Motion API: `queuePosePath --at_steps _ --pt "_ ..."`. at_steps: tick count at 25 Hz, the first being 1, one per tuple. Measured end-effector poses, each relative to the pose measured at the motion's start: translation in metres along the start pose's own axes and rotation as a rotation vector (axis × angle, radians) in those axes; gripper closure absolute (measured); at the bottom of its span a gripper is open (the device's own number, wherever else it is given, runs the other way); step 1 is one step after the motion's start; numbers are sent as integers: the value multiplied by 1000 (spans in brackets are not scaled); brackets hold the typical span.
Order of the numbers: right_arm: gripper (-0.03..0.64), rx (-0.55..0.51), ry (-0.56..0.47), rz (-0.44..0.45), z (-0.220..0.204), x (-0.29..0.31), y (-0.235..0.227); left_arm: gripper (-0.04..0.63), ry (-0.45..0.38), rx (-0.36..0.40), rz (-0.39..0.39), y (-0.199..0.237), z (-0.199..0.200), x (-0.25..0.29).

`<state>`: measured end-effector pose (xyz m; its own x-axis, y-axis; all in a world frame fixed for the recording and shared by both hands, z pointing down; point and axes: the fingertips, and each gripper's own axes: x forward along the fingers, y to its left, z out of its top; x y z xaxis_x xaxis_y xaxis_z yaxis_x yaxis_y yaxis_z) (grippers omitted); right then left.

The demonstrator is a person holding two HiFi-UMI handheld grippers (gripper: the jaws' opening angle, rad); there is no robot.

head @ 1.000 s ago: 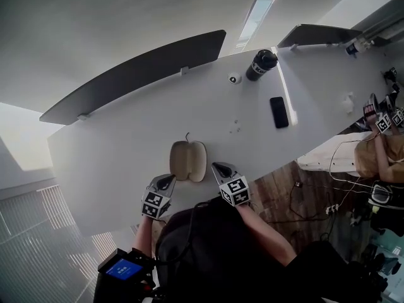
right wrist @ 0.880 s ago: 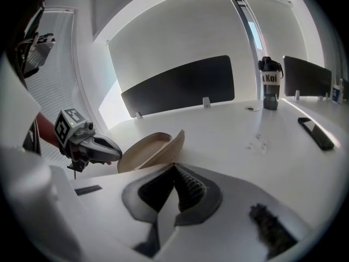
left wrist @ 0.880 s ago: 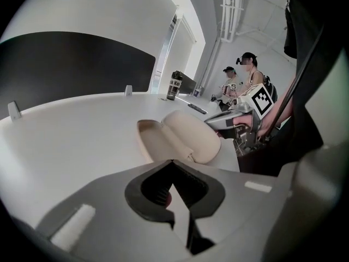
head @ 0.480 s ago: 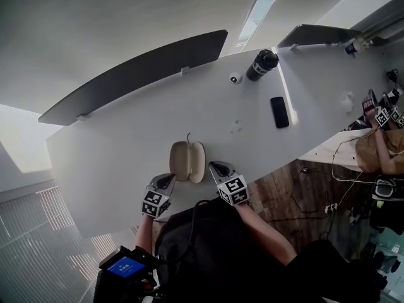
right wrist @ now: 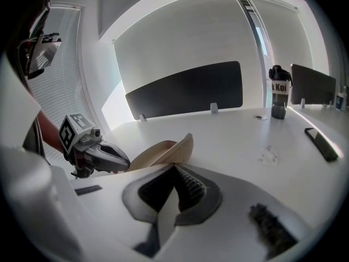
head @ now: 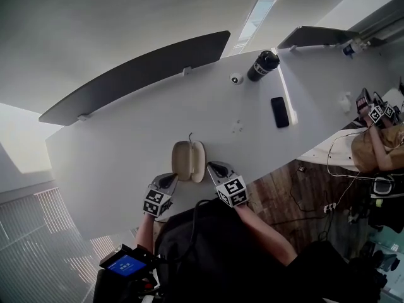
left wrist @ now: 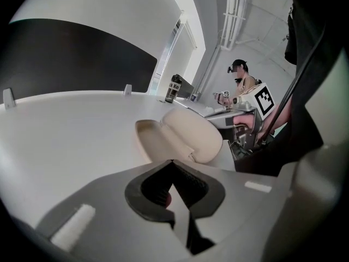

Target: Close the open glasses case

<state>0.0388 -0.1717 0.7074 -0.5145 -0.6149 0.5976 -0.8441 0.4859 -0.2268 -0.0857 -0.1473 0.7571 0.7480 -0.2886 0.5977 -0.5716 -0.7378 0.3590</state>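
A beige glasses case [head: 189,161] lies open on the white table [head: 126,137] close to its near edge. In the right gripper view its right half [right wrist: 173,148] stands tilted up from the table. My right gripper [head: 212,167] is shut, and its tip [right wrist: 175,167] is against that raised half's outer side. My left gripper [head: 168,179] is shut too, a little short of the case's left half [left wrist: 151,140], and its tip [left wrist: 172,162] is not touching it. The case's inside looks empty.
A black bottle [head: 261,65], a small round white object [head: 235,78] and a dark phone [head: 278,112] sit further back on the right. A dark divider panel [head: 136,74] runs along the table's far edge. Another person [head: 375,141] works at the far right.
My right gripper has moved left against the case. The case's right half has tipped up, so the case looks narrower from above. The left gripper has barely moved.
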Motion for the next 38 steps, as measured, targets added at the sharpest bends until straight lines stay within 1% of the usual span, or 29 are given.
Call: queuePosePath --at_steps 9,16,22,27,31,33,36,38 --pt "612 -33 -32 15 22 8 15 589 -14 -4 -20 -1 0 0" --pt "612 -124 -33 67 36 20 35 588 -30 -23 -30 2 -2 -1" --pt "612 -193 -12 124 37 34 52 589 -31 -28 -39 2 -3 -1" --pt "612 -249 -5 228 43 48 72 589 -28 -34 -39 2 -1 -2" --pt "612 -289 2 267 42 57 81 588 -21 -26 -26 4 -1 -6" --pt "612 -291 7 275 40 61 84 588 -46 -26 -14 6 4 -13" --pt "612 -285 14 282 39 63 85 589 -112 -30 -12 6 24 -24" --pt "612 -283 13 287 40 63 86 588 -129 -10 -21 3 35 -24"
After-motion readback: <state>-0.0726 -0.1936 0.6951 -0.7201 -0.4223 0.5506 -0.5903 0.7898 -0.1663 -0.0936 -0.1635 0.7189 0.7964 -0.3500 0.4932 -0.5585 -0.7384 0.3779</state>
